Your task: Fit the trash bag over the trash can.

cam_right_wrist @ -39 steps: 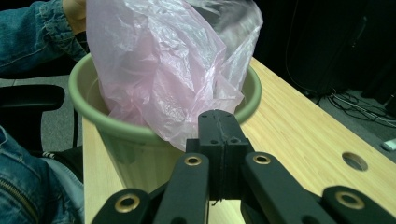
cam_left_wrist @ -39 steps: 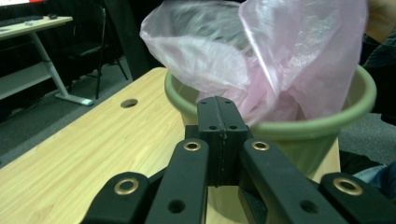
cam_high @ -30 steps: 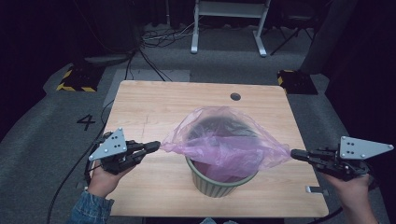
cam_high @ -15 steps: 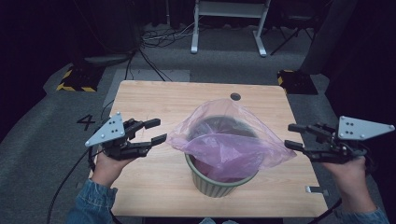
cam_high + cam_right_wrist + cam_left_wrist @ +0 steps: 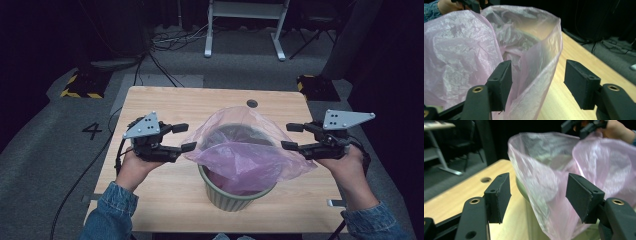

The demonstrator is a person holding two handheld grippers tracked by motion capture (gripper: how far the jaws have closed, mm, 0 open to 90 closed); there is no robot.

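A thin pink plastic bag (image 5: 250, 155) lines a grey-green bin (image 5: 235, 197) in the middle of the wooden table (image 5: 165, 105). The bag's mouth stands loosely up above the rim. My left gripper (image 5: 185, 137) is open just left of the bag, and my right gripper (image 5: 288, 136) is open just right of it. In the left gripper view the bag (image 5: 554, 170) hangs slack between my open jaws, around the left gripper (image 5: 539, 192). In the right gripper view a fold of the bag (image 5: 461, 50) stands between the jaws of the open right gripper (image 5: 537, 80).
A round cable hole (image 5: 252, 103) sits near the table's far edge. Behind the table stand a white desk frame (image 5: 245, 25), floor cables and two yellow-and-black striped bases (image 5: 80, 85). A "4" (image 5: 92, 131) is marked on the floor at left.
One second ago both grippers held the bag's edges stretched outward. Both have opened and let go, and the bag has sprung back to stand slack over the bin.
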